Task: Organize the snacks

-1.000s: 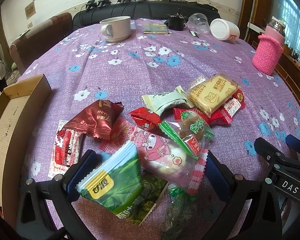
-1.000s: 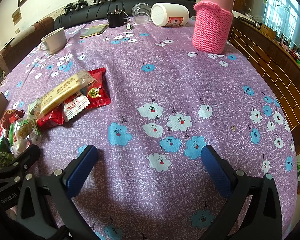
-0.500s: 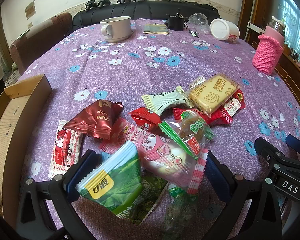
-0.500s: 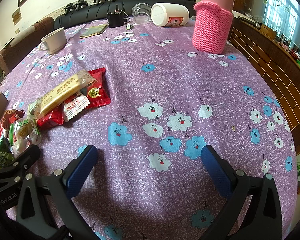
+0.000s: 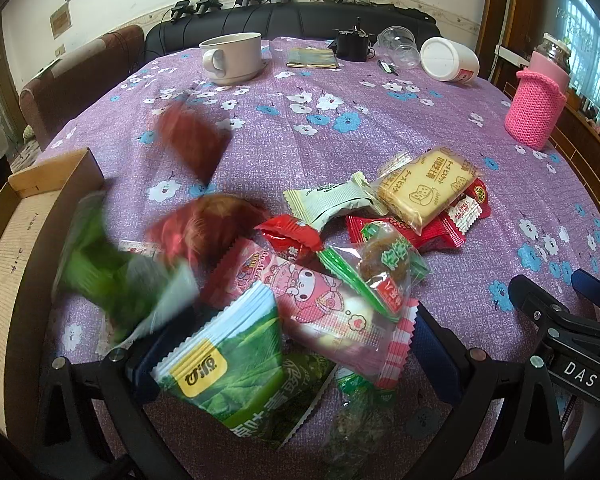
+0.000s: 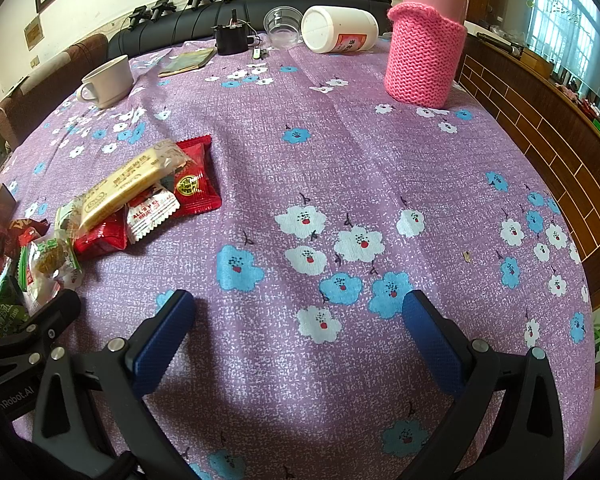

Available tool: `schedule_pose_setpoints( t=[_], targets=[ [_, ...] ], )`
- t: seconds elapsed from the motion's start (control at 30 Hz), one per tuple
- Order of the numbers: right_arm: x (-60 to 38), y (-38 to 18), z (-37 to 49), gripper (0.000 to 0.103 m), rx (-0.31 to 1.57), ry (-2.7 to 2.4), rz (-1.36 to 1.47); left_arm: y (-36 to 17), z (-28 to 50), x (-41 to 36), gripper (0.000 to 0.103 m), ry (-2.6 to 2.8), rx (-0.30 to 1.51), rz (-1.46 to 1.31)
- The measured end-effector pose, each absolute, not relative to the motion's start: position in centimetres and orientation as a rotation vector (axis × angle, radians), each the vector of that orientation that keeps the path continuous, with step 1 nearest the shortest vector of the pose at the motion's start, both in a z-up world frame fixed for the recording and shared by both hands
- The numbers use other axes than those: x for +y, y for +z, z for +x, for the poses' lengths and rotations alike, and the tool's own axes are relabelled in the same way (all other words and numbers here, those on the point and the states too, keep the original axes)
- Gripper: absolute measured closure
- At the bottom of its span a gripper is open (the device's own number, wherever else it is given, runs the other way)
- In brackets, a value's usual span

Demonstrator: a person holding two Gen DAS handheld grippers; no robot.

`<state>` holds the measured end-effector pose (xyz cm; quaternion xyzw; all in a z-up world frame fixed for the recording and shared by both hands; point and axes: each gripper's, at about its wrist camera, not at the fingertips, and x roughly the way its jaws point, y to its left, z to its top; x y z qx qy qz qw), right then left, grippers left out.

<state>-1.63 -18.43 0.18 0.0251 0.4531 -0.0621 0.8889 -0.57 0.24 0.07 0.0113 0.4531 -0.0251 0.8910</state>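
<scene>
A heap of snack packets lies on the purple flowered tablecloth [image 5: 380, 128]. My left gripper [image 5: 292, 356] is open and straddles a green leaf-print packet [image 5: 228, 372] and a pink cartoon packet [image 5: 320, 312], touching neither firmly. Behind them are a biscuit packet [image 5: 424, 188], a pale green packet [image 5: 332, 200] and red packets [image 5: 440, 232]. Blurred red-brown packets [image 5: 192, 144] [image 5: 208, 228] and a blurred green one [image 5: 112, 280] are in motion left of the heap. My right gripper [image 6: 298, 336] is open over bare cloth, with the heap's biscuit packet [image 6: 120, 188] far to its left.
A cardboard box [image 5: 4, 240] sits open at the table's left edge. At the back stand a white cup [image 5: 232, 60], a tipped white jar [image 5: 452, 60], a clear cup [image 5: 400, 46] and a pink knitted flask [image 6: 424, 56]. A sofa runs behind the table.
Red-brown and green packets now show as moving blurs left of the heap, covering the maroon packet and the red-white sachet. Neither gripper has moved.
</scene>
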Motion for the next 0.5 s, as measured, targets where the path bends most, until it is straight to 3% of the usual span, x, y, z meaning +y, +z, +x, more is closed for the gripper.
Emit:
schedule_pose_setpoints(
  t=[0.5],
  targets=[
    [-18.43, 0.17, -1.64, 0.000, 0.941, -0.129, 0.052, 0.06, -0.60, 0.22, 0.001, -0.047, 0.941, 0.019]
  ],
)
